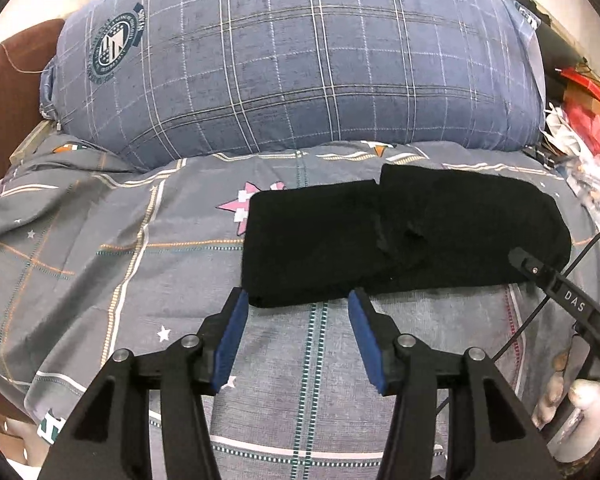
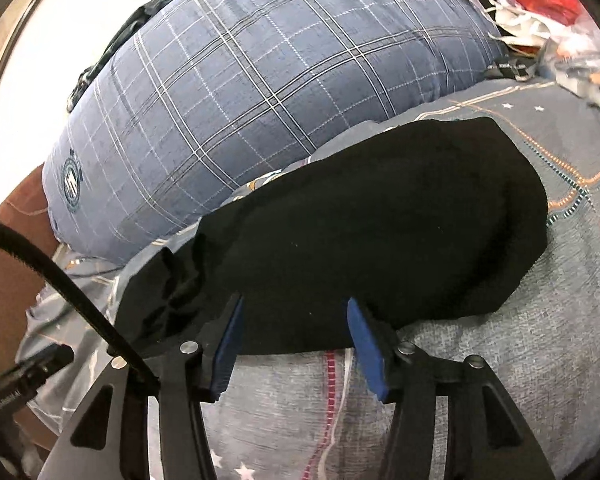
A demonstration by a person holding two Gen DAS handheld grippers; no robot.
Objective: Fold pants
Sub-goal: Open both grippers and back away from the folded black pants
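Black pants [image 1: 400, 236] lie folded into a compact bundle on the grey patterned bed sheet [image 1: 100, 240], just in front of a big blue plaid pillow [image 1: 292, 60]. At the left edge there's a brown headboard [image 1: 8, 92]. Left tool [image 1: 296, 300] hangs just short of the bundle's near edge, blue pads [image 1: 232, 340] spread wide, nothing between them. Moving right, the right tool [image 2: 294, 306] sits at the bundle's near edge too, pads [image 2: 366, 344] apart, tips meeting the cloth's border; I can't tell if they touch it. Far right, red and white clutter [image 1: 588, 120] is piled beside the bed.
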